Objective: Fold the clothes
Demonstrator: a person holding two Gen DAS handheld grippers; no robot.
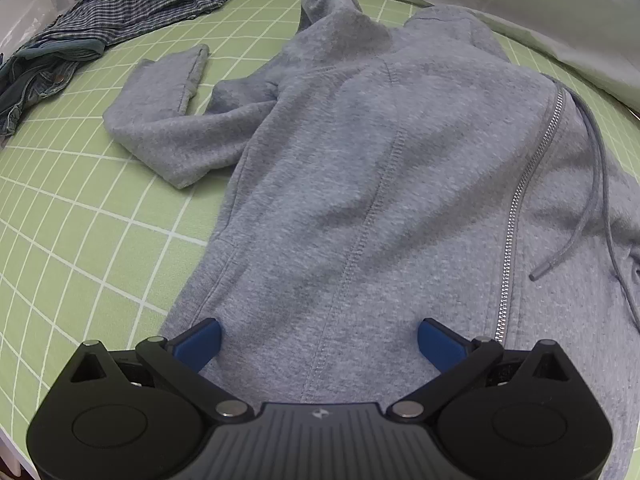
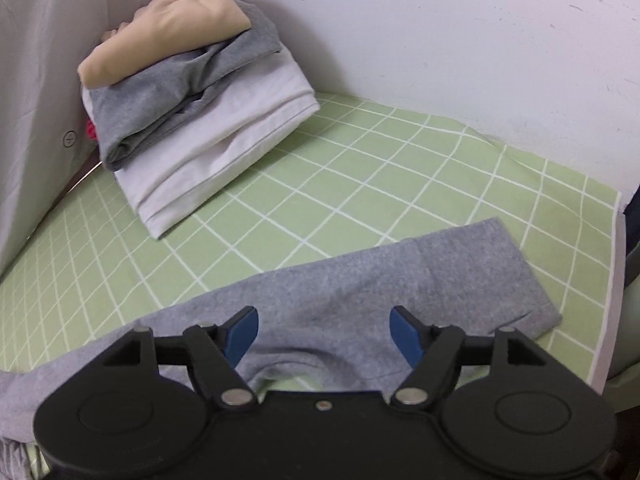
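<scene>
Grey fleece zip-up hoodie [image 1: 360, 168] lies spread on the green white-gridded bed sheet [image 1: 80, 208], one front panel laid over so the metal zipper [image 1: 516, 216] runs diagonally; hood at far end, left sleeve [image 1: 172, 120] bent out to the side, drawcord [image 1: 592, 184] loose on the right. Left gripper [image 1: 319, 340] hovers over the hem end, blue fingers [image 1: 200, 342] spread wide, gripping nothing. Right gripper [image 2: 324, 336] sits over the other grey sleeve [image 2: 440, 280], which lies stretched out flat on the sheet; jaws wide apart, empty too.

Handling guess: thick soft knit, medium weight, limp, won't hold a crease, not slippery. Zipper and cord may snag or drag. Best pinch points look like the cuff or sleeve edge on the right and the hem corner or side seam on the left; take both layers.

Stack of folded beige, grey and white garments [image 2: 192, 96] sits in the far corner. Unfolded checked shirt and jeans heap [image 1: 100, 28] lies at the far left.
</scene>
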